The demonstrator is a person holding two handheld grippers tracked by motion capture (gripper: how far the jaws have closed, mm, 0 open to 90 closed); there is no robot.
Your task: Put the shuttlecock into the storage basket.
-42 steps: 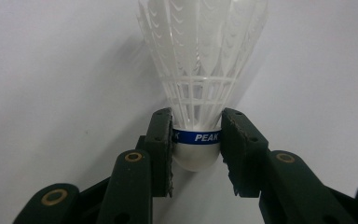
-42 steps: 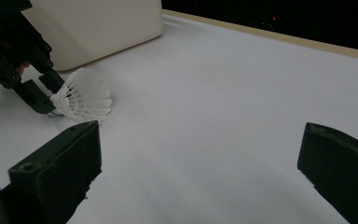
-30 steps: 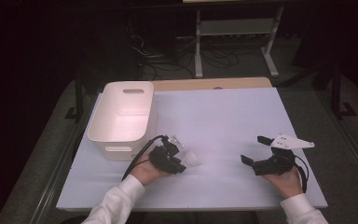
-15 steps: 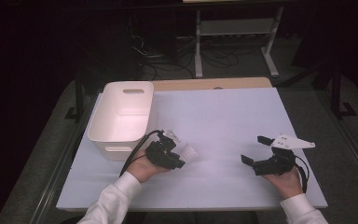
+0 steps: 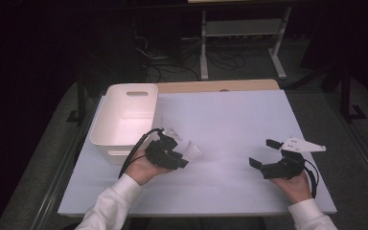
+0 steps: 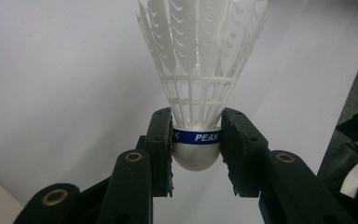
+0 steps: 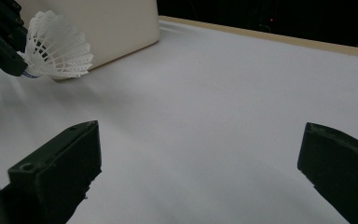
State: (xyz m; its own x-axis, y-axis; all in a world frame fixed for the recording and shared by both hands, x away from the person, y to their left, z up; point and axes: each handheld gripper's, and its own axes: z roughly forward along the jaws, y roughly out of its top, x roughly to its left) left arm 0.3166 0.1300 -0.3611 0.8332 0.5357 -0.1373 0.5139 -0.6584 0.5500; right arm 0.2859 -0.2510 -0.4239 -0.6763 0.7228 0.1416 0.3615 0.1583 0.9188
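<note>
- Left gripper [image 6: 196, 149] clamped on shuttlecock [image 6: 198, 70] at its cork, held just off the table [image 5: 230, 115] beside the bin [image 5: 124, 115].
- Right gripper [image 5: 267, 154] jaws apart, idle.
- Step: carry. Next, probably: swing over the bin and release.

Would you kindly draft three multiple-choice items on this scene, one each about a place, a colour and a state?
1. Where does the white bin stand?
A. at the table's left side, beyond the left tongs
B. beside the right tongs
C. on the floor

2. What colour is the band on the shuttlecock?
A. red
B. blue
C. green

3. How are the right tongs?
A. shut on the shuttlecock
B. shut on nothing
C. open, nothing between them

Answers:
1 A: the high view shows the bin just beyond the left tongs.
2 B: the left gripper view shows a blue band lettered PEAK round the cork, which the left tongs clamp.
3 C: the right gripper view shows its jaws wide apart over the bare table.
</note>
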